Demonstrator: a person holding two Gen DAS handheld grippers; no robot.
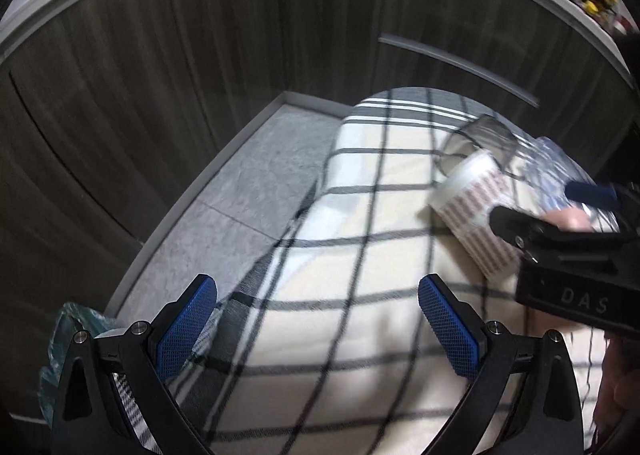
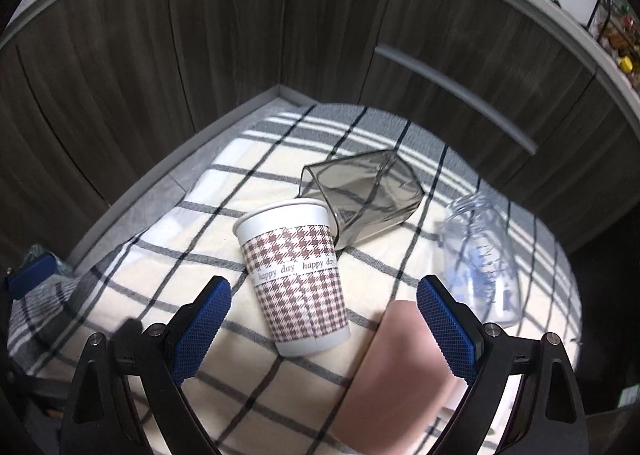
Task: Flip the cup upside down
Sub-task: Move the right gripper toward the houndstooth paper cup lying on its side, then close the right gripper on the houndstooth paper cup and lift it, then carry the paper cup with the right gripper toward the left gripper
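Observation:
A white paper cup (image 2: pixel 294 275) with a brown houndstooth band reading "happy day" lies tilted on its side on the checked cloth (image 2: pixel 160 275), mouth toward the back. It also shows in the left wrist view (image 1: pixel 474 215). My right gripper (image 2: pixel 324 319) is open, its blue pads on either side of the cup's base, not touching it. In the left wrist view the right gripper (image 1: pixel 548 211) reaches in from the right over the cup. My left gripper (image 1: pixel 318 319) is open and empty above the cloth, left of the cup.
A smoky grey square glass (image 2: pixel 360 195) lies on its side behind the cup. A clear plastic bottle (image 2: pixel 480 255) lies at the right. A pink cup (image 2: pixel 400 367) lies under the right finger. Dark wood cabinets (image 2: pixel 200 35) stand close behind. Grey floor (image 1: pixel 240 183) lies left.

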